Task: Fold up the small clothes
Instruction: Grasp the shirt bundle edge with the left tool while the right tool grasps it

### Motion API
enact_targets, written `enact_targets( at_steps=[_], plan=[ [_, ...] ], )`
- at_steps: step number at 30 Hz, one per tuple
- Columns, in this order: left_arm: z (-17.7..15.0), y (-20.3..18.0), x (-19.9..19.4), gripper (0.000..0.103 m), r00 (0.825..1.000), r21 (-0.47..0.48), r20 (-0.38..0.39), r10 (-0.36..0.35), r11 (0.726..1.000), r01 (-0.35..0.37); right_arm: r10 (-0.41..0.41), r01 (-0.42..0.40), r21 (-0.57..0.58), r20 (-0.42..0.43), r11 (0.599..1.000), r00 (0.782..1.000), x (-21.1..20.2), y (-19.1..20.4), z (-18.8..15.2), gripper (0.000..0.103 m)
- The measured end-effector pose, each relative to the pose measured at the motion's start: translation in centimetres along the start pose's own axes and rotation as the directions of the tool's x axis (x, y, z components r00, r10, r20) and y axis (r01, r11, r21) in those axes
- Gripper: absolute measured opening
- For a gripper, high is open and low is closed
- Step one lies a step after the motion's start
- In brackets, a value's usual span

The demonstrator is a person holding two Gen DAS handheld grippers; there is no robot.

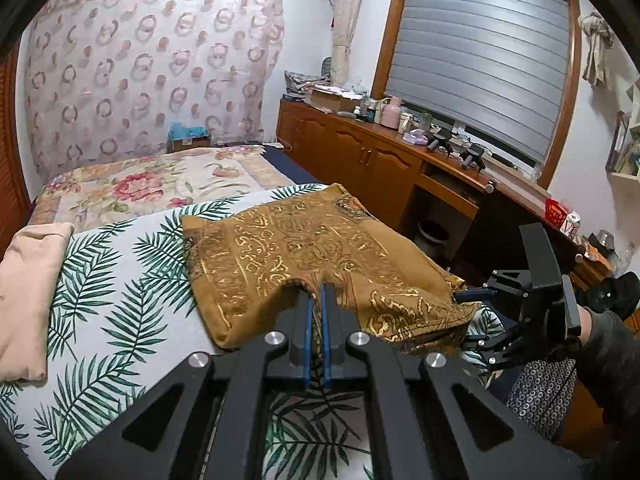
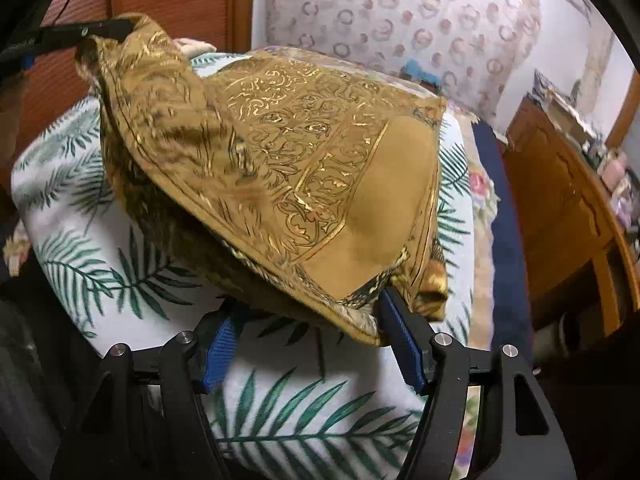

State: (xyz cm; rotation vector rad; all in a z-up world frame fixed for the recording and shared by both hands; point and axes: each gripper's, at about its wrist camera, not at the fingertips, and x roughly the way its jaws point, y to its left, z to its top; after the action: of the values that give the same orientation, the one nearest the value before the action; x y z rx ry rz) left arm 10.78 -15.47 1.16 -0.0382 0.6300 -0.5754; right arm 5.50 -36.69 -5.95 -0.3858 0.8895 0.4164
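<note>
A mustard-brown garment with gold printed patterns (image 1: 304,248) lies folded on a palm-leaf sheet (image 1: 120,292); it also shows in the right wrist view (image 2: 280,152). My left gripper (image 1: 317,292) is shut on the garment's near edge and lifts it a little. My right gripper (image 2: 308,320) is open, its blue-padded fingers (image 2: 400,332) spread around the garment's near corner. The right gripper also shows in the left wrist view (image 1: 468,298), at the garment's right corner. The left gripper shows in the right wrist view (image 2: 96,32), pinching the far raised corner.
A beige folded cloth (image 1: 28,292) lies left on the sheet. A floral bedspread (image 1: 152,184) is behind. A wooden cabinet (image 1: 360,152) with clutter runs along the right under a shuttered window (image 1: 476,52). A bin (image 1: 432,236) stands below the cabinet.
</note>
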Motion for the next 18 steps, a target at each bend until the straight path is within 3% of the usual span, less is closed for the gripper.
enact_targets(
  at_steps=[2, 4, 6, 12, 18],
  plan=[
    [-0.1, 0.2, -0.1, 0.001, 1.0, -0.003, 0.003, 0.006, 1.0, -0.006, -0.005, 0.005, -0.002, 0.017, 1.0, 1.0, -0.2, -0.3, 0.3, 0.053],
    [-0.1, 0.5, -0.2, 0.001, 1.0, -0.009, 0.006, 0.011, 1.0, -0.011, 0.011, -0.012, 0.008, 0.05, 1.0, 0.999, -0.6, -0.9, 0.8, 0.024],
    [0.1, 0.9, -0.2, 0.001, 1.0, -0.016, 0.011, 0.022, 1.0, -0.022, 0.03, -0.033, 0.026, 0.103, 0.999, 0.994, -1.4, -1.5, 1.6, 0.012],
    [1.5, 3.1, 0.5, 0.002, 0.998, -0.028, 0.009, 0.059, 0.998, -0.059, 0.027, -0.05, 0.083, 0.262, 0.995, 0.965, -3.0, -3.8, 6.0, 0.009],
    [2.9, 5.7, 2.4, 0.002, 0.998, -0.056, 0.0, 0.071, 0.996, -0.071, 0.018, -0.046, 0.086, 0.301, 0.995, 0.953, -1.5, -5.4, 10.5, 0.009]
  ],
)
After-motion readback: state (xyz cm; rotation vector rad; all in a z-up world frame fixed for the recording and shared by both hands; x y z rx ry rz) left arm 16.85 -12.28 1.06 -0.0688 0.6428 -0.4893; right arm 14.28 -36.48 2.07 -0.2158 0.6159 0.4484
